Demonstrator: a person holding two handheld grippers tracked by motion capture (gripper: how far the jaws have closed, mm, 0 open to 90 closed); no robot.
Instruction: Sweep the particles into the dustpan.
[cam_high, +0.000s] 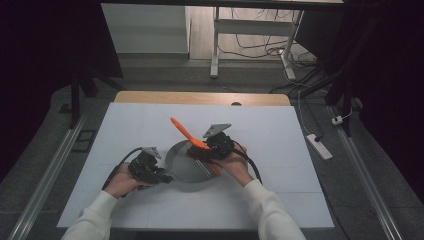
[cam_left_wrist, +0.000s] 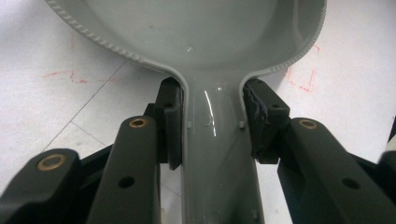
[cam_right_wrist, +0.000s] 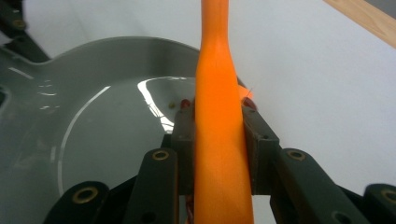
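At the table's near edge, the left gripper (cam_high: 159, 176) clamps the handle of the grey frying pan (cam_high: 186, 169) at its eight o'clock. The right gripper (cam_high: 204, 153) at two o'clock grips an orange spatula (cam_high: 186, 132) slanting over the pan, whose bowl looks bare where visible, on the white table (cam_high: 280, 150).

White sleeves (cam_high: 265, 210); black tools with brass rivets (cam_left_wrist: 138, 122), grey plates (cam_high: 216, 129).

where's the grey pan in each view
High view: the grey pan lies at table centre, between the two hands.
Left gripper view: its bowl spans the top, its handle runs down between the jaws of the left gripper.
Right gripper view: it covers the left half, behind the orange utensil.
Shared landmark: the white table.
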